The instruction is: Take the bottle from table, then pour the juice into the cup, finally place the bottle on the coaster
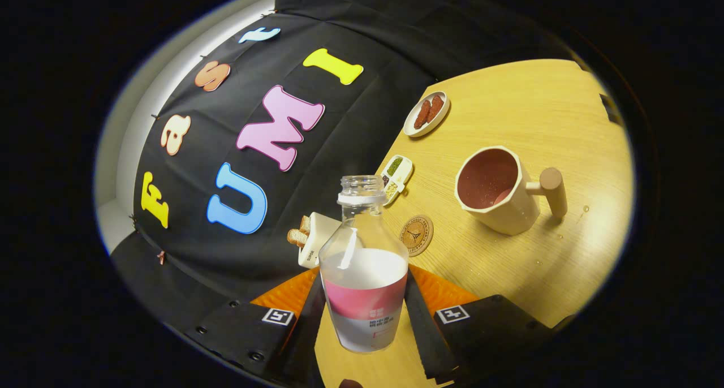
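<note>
A clear uncapped bottle (363,263) with a pink label, partly filled with pale liquid, is held between my fingers, and my gripper (365,297) is shut on its lower body. The view is rolled, so the table slants. Beyond the bottle and to its right stands a beige cup (498,190) with a wooden handle, its reddish inside holding a little liquid. A round brown coaster (417,235) lies on the table between the bottle's neck and the cup.
A white toast holder (312,238) with bread slices stands just left of the bottle. A small divided dish (397,176) of beans and a plate (427,113) with reddish pieces lie farther off. Drops (585,208) wet the wooden table (537,111) past the cup's handle.
</note>
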Demonstrator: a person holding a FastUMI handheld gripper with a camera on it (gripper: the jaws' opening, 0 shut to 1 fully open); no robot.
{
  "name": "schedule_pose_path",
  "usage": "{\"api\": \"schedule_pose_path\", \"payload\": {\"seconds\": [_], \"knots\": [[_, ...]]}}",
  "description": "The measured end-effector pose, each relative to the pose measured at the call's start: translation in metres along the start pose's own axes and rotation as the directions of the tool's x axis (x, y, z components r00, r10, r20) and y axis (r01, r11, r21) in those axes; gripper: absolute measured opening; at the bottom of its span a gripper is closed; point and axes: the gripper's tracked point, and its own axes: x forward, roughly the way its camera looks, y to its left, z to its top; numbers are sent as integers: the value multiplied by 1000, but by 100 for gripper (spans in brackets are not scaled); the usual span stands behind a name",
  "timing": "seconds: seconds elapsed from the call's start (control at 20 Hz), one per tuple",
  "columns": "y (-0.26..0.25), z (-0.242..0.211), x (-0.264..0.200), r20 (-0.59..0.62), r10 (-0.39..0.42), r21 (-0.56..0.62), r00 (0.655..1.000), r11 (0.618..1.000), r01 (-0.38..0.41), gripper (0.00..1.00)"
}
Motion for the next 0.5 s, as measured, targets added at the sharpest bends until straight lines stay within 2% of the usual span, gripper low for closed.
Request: {"api": "schedule_pose_path", "payload": {"seconds": [0.5], "knots": [[-26,1,13,-49,-18,179,999,983,27,76]]}}
